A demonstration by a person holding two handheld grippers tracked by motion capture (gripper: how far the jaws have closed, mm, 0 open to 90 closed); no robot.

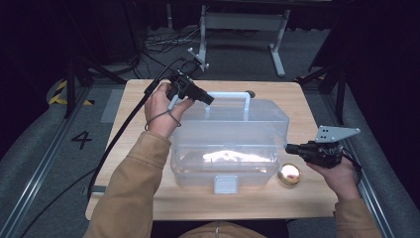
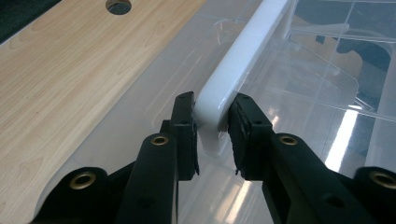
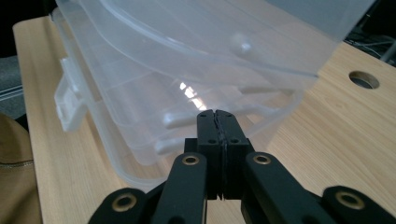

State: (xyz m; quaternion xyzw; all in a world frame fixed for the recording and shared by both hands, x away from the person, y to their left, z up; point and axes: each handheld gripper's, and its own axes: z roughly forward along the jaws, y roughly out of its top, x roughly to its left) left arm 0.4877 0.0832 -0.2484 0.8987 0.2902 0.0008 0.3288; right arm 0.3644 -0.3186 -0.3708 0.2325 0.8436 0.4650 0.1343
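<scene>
- The left claw point(image 2: 211, 122) has its jaws part-way closed on the near end of the white handle point(image 1: 233, 95) of a clear plastic box point(image 1: 257, 129); in the left gripper view both pads press the handle's rounded corner.
- The handle's long axis runs away from this claw along the lid's upper edge, crosswise in the high view, so most of its length lies to the right of the left hand point(image 1: 161, 109).
- The lid point(image 3: 224, 32) appears lifted: in the right gripper view a gap shows between it and the lower tub.
- The right claw point(image 1: 288, 147) has its jaws fully together and holds nothing; its tip points at the box's right end wall, just beside it, though contact cannot be told.
- The box stands at the middle of the wooden surface point(image 1: 148, 91). It is translucent, with a white front latch point(image 1: 226, 184) and a pale object inside, too blurred to name.
- A small round gold tin point(image 1: 289, 174) lies on the surface just beside the box's right front corner, near the right hand point(image 1: 341, 176).
</scene>
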